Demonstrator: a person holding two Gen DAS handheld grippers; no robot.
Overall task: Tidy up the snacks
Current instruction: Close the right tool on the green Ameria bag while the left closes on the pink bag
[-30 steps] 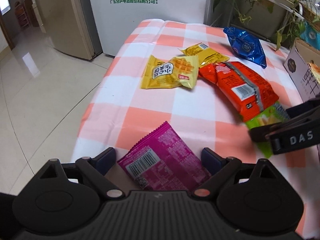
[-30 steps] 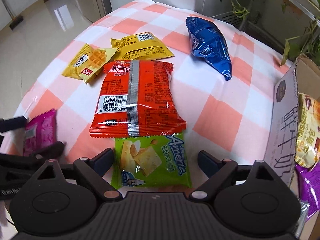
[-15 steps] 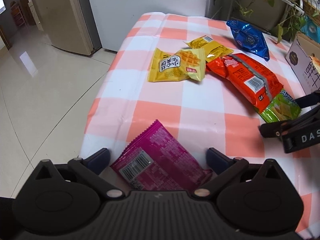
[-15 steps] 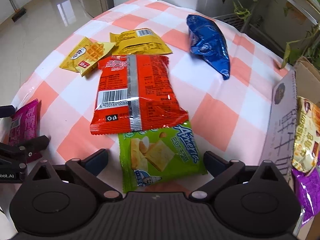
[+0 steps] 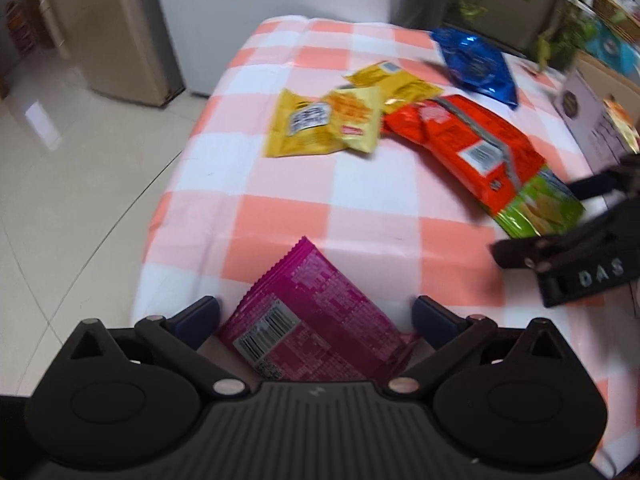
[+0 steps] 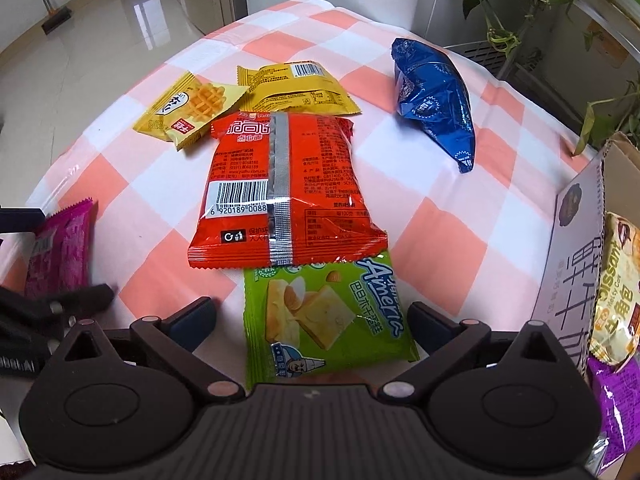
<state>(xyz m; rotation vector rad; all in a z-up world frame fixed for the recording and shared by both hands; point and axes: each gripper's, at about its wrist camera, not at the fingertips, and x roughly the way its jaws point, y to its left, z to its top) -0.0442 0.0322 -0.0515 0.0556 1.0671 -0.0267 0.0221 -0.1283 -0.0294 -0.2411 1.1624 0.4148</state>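
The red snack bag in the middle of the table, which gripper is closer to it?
Right. The right gripper straddles the green packet touching the red bag; the left gripper sits at the magenta packet near the table edge.

The tablecloth [image 6: 420,240] has orange-pink and white checks. On it lie a magenta packet [image 5: 320,320], a red packet [image 6: 280,192], a green packet [image 6: 328,312], two yellow packets [image 6: 188,110] and a shiny blue bag [image 6: 432,100].

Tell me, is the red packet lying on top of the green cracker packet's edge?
Yes, the red packet overlaps the top edge of the green cracker packet.
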